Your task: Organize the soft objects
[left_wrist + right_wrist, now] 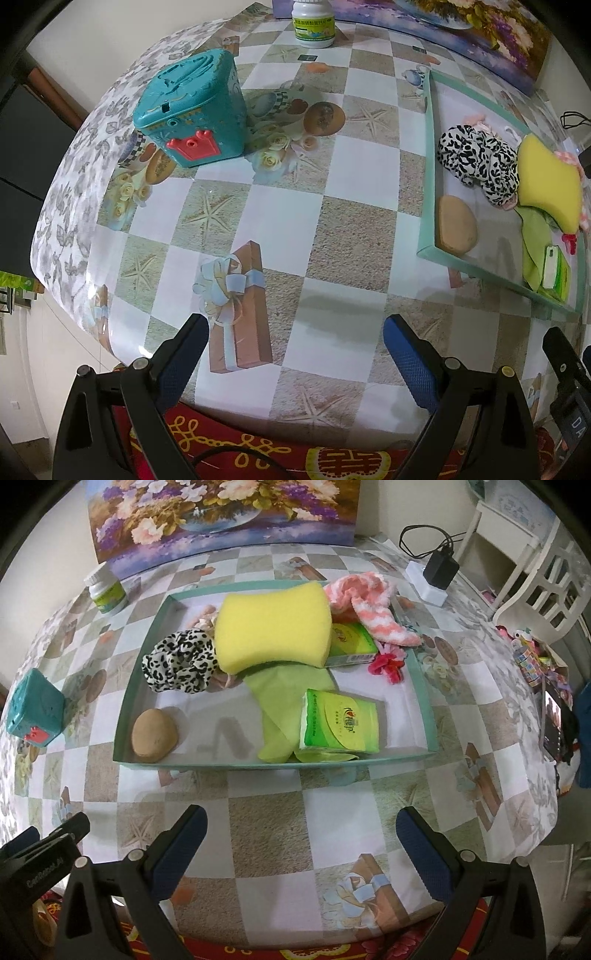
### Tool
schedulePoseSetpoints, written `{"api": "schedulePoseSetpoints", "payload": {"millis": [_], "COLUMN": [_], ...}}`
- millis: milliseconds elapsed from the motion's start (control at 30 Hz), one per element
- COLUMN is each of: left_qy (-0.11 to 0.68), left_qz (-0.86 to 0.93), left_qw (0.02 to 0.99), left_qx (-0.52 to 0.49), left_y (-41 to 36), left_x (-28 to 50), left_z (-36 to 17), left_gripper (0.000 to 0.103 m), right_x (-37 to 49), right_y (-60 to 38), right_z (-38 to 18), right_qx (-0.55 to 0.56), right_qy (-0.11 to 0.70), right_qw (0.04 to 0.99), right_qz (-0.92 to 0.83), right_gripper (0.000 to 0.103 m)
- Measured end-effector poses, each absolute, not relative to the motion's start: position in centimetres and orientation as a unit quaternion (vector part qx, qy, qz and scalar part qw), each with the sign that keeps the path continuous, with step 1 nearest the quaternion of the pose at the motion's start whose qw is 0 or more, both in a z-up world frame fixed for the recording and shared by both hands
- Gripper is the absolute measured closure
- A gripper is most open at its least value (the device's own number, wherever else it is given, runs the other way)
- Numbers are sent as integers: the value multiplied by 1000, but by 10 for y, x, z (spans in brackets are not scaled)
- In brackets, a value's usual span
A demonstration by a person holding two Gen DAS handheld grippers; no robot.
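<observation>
Soft, even indoor light falls on the glossy worktop (280,206), throwing faint shadows; both fisheye views bend sharply and darken at the corners.

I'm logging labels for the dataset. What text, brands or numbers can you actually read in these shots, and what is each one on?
"DA": partial white letters on the right gripper's body, cut off.
"GenRobot.AI", likely: faint lettering on the left gripper's body.
Front tissue pack: red logo and green print, too small to read.
Rear tissue pack: unreadable.
White bottle: label print blurred.
Red cloth: gold ornamental characters, not legible.
</observation>
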State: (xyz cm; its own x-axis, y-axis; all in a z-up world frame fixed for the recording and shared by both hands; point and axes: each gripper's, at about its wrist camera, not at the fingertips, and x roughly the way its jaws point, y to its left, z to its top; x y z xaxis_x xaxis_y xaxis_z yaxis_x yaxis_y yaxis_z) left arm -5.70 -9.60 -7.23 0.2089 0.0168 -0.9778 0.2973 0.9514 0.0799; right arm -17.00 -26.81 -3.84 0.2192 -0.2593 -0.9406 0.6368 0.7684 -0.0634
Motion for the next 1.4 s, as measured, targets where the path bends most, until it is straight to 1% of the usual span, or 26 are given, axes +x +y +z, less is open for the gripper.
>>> {"api": "schedulePoseSetpoints", "payload": {"millis": [1400], "left_qy": [622], "left_qz": [-96], "left_qw": [767], "left_qx": [125], "left_y": [-100], "left_x": [-56], "left_z": [-74], "left_gripper": [7], "right_x": [-162], "right_y": [-261], "right_z": [-35], "right_qx": [148], "right_qy": [554], "right_qw": [768], "right_qz": [-286], "right_gripper": [0]}}
